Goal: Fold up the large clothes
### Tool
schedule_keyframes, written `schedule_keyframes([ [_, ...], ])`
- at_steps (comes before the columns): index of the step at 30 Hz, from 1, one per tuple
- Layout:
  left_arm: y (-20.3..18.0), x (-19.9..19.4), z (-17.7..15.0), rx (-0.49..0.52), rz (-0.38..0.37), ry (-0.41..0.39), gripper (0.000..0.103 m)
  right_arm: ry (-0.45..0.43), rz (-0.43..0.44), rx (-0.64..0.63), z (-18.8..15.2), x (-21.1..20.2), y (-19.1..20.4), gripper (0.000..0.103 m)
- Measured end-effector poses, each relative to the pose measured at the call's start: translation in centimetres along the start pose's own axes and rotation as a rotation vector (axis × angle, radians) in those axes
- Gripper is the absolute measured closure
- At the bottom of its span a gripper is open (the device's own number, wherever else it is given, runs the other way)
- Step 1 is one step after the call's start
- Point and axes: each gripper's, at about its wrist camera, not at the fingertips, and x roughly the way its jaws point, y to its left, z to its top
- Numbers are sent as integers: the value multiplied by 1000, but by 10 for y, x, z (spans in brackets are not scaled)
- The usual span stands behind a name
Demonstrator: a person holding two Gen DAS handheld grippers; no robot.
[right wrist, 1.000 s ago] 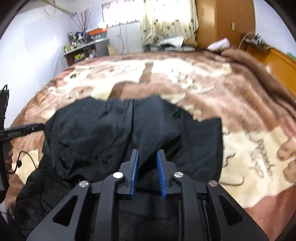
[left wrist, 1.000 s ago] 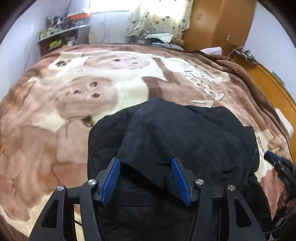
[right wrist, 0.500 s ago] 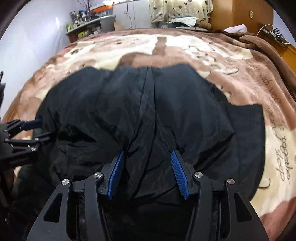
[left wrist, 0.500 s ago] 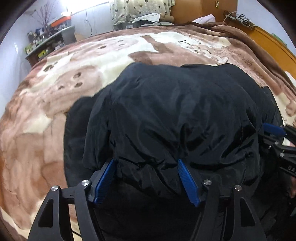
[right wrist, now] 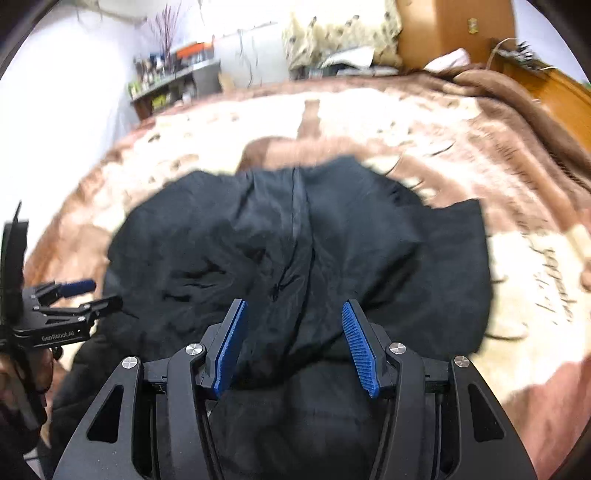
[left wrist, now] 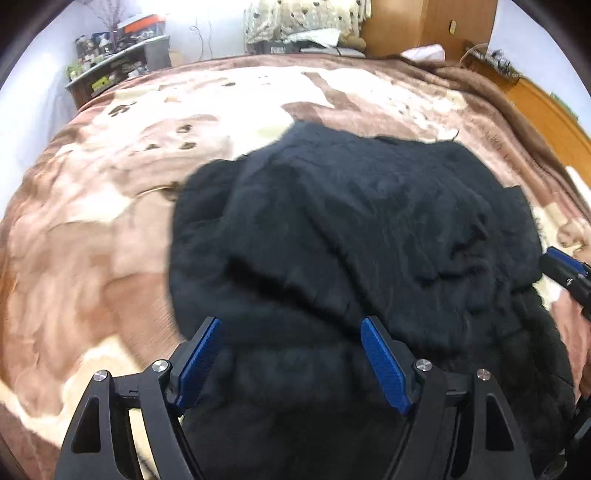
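Fingers (left wrist: pixel 199 354) of the left gripper (left wrist: pixel 291 356): blue ribbed pads spread wide, nothing pinched. Black fabric fills the gap between them, but contact can't be confirmed from this view.

Fingers (right wrist: pixel 229 343) of the right gripper (right wrist: pixel 295 341): also spread wide, nothing gripped. Same situation, fabric lies under and between the pads, touching or not unclear.

Task item: large black puffy jacket (left wrist: pixel 362 229), thin shiny fabric, lying on the bed in a folded-over heap. In the right wrist view the jacket (right wrist: pixel 295 240) shows a vertical seam or zipper line running down the middle of the upper layer, roughly in line with the gap between the right fingers. The upper layer is crumpled, its edge ending just ahead of both grippers; a lower layer extends under them toward the cameras.

Cross views: the right gripper's blue tip shows at the right edge of the left wrist view; the left gripper shows at the left edge of the right wrist view, at the jacket's edge, with a hand on its handle.

Under the jacket: brown and cream plush patterned blanket (left wrist: pixel 110 229) covering the bed, bare on all far sides.

Containers: cluttered grey shelf (right wrist: pixel 173 85) by the far wall holds small items, too blurred to identify. Orange-brown wooden wardrobe (left wrist: pixel 454 26) at the far right, contents not visible.
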Motion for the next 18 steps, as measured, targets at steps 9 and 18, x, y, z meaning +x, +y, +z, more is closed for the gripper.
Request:
schedule_keyframes([
  [9, 48, -122, -77, -21, 40, -85, 25, -70, -63, 0, -59, -123, -20, 49],
  [18, 79, -137, -152, -58, 39, 16, 24, 27, -117, 67, -144, -152, -53, 43],
])
